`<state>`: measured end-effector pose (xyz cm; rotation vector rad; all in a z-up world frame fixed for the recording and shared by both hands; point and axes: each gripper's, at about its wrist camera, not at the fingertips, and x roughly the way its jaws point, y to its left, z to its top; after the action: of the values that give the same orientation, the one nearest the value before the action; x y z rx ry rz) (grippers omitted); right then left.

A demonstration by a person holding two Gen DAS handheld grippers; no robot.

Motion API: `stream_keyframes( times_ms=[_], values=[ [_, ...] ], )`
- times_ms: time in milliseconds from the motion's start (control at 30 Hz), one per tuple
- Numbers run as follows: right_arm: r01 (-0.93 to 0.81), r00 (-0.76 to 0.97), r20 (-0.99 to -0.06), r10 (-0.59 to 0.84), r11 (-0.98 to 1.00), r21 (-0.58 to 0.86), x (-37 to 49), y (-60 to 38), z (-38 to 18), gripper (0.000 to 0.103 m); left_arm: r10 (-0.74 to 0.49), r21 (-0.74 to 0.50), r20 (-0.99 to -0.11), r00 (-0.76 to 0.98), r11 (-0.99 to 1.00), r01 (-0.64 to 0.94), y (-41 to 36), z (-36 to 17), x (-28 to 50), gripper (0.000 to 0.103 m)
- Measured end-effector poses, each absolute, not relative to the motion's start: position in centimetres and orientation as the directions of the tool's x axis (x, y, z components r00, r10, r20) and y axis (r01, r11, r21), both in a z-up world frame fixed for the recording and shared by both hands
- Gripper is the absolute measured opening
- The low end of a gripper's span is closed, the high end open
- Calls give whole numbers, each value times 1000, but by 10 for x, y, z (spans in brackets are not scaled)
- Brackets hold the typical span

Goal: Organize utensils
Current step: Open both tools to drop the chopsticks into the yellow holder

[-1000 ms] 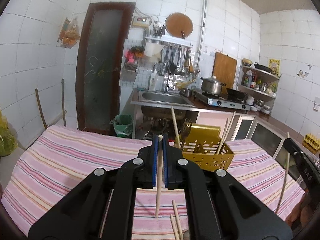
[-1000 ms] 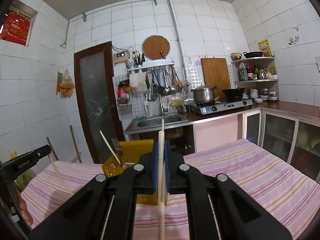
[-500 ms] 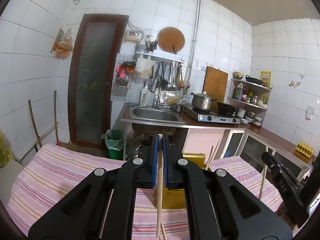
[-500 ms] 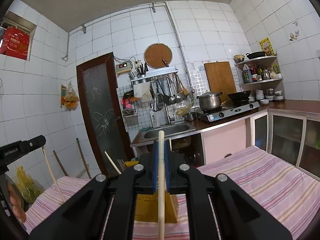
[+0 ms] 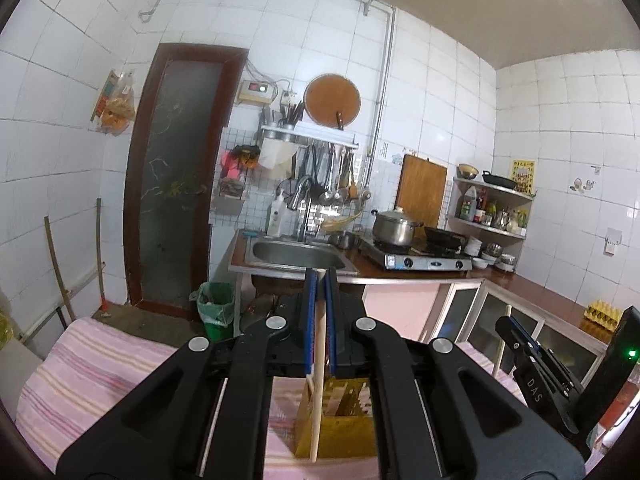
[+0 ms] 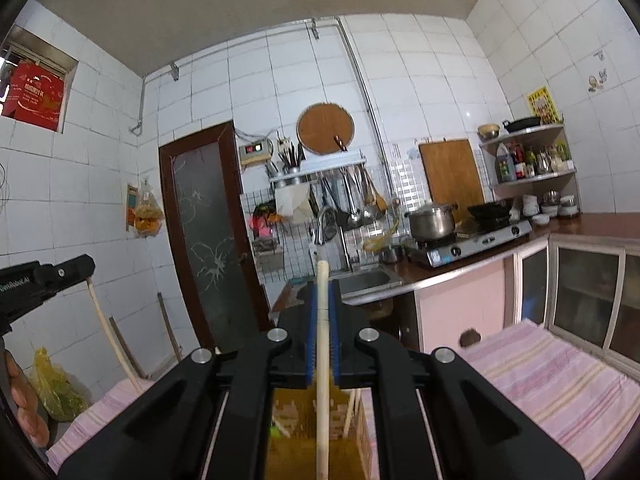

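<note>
Looking across the scene, biggest things first:
Bench: the bench (image 5: 92,376) has a pink striped cloth on it and fills the bottom of both views.
Yellow holder: the yellow holder (image 5: 340,436) stands on the bench right under both tongs. More utensils stand inside it, but they are too hidden to name.
Left tongs: the left tongs (image 5: 319,320) point almost flat, a little bit down, and sit up above the yellow holder. They are squeezed tight on the left chopstick.
Right tongs: the right tongs (image 6: 322,332) point flat, also up above the yellow holder. They are squeezed tight on the right chopstick.
Left chopstick: the left chopstick (image 5: 316,408) stands nearly straight up. Its low end hangs in front of the yellow holder.
Right chopstick: the right chopstick (image 6: 322,420) stands straight up. Its top pokes above the blue pads (image 6: 335,336) and its low end hangs over the yellow holder.
</note>
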<state>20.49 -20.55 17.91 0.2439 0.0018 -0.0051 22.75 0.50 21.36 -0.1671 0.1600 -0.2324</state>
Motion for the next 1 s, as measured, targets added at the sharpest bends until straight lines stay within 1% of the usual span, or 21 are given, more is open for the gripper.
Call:
stream_keyframes(
  times_ms=[167,267,433,567,633,667,733,800,933,967,1000],
  values=[
    [6,998,62,-20,976,219,224,-206,210,6,-245,-167,-102,964,960,227,-10,233,246,3],
    [8,996,89,-28,977,215,239,-207,221,6,-255,-182,-90,963,955,236,-17,240,263,3],
    [11,993,115,-37,975,220,266,-209,222,6,-253,-175,-88,963,956,236,-32,230,296,3],
    [14,992,120,-39,979,203,290,-210,207,6,-249,-176,-120,961,958,227,-40,202,325,3],
    [19,992,121,-44,980,200,302,-212,191,6,-246,-169,-145,958,961,221,-44,185,339,3],
    [18,992,118,-43,979,202,308,-214,183,6,-247,-166,-171,954,961,219,-46,173,348,3],
    [20,994,99,-41,979,204,316,-215,172,6,-248,-174,-204,947,961,214,-46,155,358,3],
    [23,997,61,-36,978,207,322,-216,157,6,-237,-168,-242,941,965,200,-46,136,366,3],
    [38,999,4,-39,984,173,324,-212,141,7,-221,-159,-280,934,970,182,-39,120,366,4],
    [39,999,-11,-38,986,164,324,-212,140,7,-218,-155,-290,932,972,179,-38,119,364,11],
    [41,998,-51,-34,988,148,326,-212,138,9,-213,-151,-307,928,973,173,-35,119,362,38]
  ],
)
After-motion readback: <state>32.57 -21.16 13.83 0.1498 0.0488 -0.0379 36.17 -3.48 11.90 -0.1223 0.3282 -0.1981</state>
